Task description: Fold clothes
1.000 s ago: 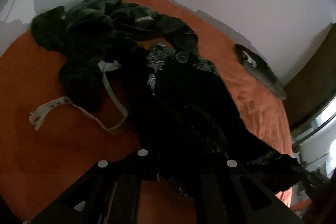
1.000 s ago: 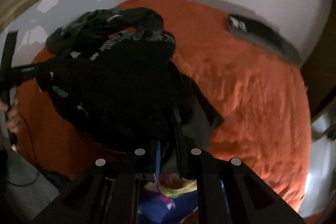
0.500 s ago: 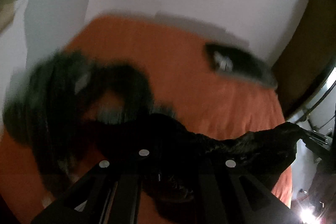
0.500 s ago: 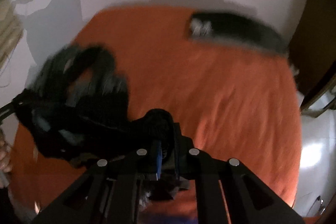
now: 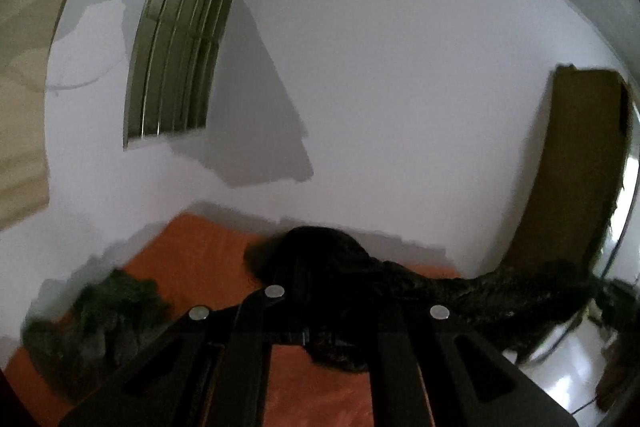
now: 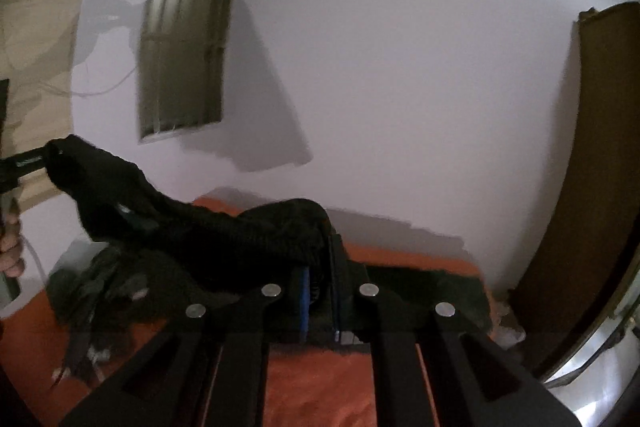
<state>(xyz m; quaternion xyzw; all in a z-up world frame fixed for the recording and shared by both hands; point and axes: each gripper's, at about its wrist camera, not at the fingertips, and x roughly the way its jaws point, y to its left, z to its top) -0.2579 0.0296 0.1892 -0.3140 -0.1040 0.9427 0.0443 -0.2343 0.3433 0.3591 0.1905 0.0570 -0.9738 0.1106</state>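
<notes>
Hanging in the air above the bed, the black garment (image 6: pixel 224 231) is stretched between the two grippers, a dark, bunched band of cloth running from one to the other. In the right wrist view the right gripper (image 6: pixel 318 283) has its jaws pressed together on a thick wad of the cloth, the blue pads (image 6: pixel 305 291) showing just under the fabric. From there the garment rises to the left, where the left gripper (image 6: pixel 24 163) clamps its far end; a person's hand (image 6: pixel 10 247) shows below that tool at the frame edge. In the left wrist view the left gripper (image 5: pixel 332 291) has its jaws pinching the garment (image 5: pixel 360 279), which bulges over the fingers and trails off to the right toward a dark shape at the edge, too blurred to make out.

Below lies the bed with its orange cover (image 5: pixel 200 259). A heap of other dark clothes (image 5: pixel 104 319) rests on it to the left, seen also under the lifted garment in the right wrist view (image 6: pixel 100 291). A flat dark-green cloth (image 6: pixel 448 291) lies at the far right of the bed, near the wall. Behind it all stand a white wall (image 5: pixel 400 87), a barred window (image 5: pixel 180 47) and a brown door (image 6: pixel 592 167) on the right.
</notes>
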